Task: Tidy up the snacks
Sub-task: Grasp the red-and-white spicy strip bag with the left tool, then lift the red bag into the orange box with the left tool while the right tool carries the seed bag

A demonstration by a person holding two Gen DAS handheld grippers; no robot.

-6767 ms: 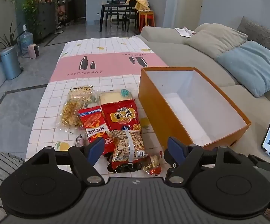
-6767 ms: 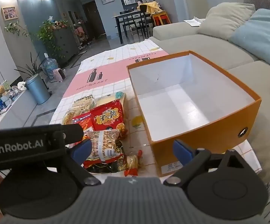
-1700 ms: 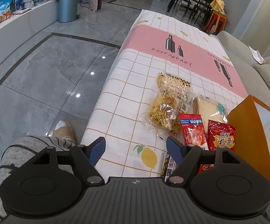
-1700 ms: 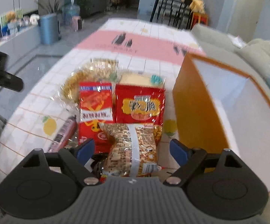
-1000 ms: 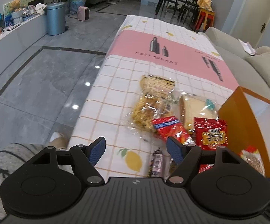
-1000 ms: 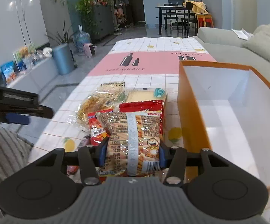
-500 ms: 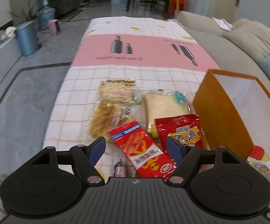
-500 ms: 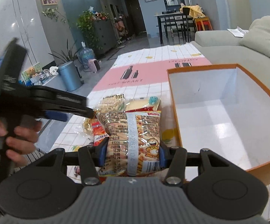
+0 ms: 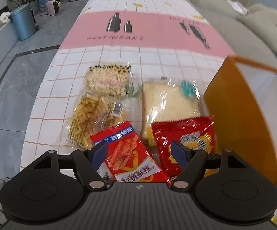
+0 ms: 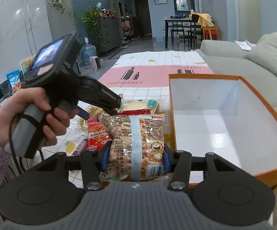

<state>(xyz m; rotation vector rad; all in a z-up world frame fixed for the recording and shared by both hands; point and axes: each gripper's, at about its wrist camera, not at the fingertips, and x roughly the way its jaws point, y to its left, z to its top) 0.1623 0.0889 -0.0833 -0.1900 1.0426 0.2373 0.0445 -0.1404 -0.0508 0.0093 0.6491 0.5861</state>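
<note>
My right gripper (image 10: 135, 160) is shut on a clear packet of biscuit sticks (image 10: 136, 143), held up beside the left wall of the orange box (image 10: 228, 118), whose white inside holds nothing. My left gripper (image 9: 139, 152) stands open above a red snack packet with sticks printed on it (image 9: 130, 153). Right of that lies a red crinkle-edged packet (image 9: 186, 140). Behind them lie a bread slice in clear wrap (image 9: 169, 103), a yellow snack bag (image 9: 94, 118) and a bag of pale puffs (image 9: 107, 79). The orange box (image 9: 240, 115) rises at the right.
A person's hand (image 10: 35, 113) holds the left gripper's handle over the snacks. The checked tablecloth (image 9: 138, 28) with its pink band stretches away. A grey sofa (image 10: 253, 67) runs along the right. A small dark stick packet (image 10: 80, 146) lies near the table's front.
My left gripper has swung right and down over the red packets, which now fill its view. The right gripper has kept the biscuit packet almost still beside the box.
</note>
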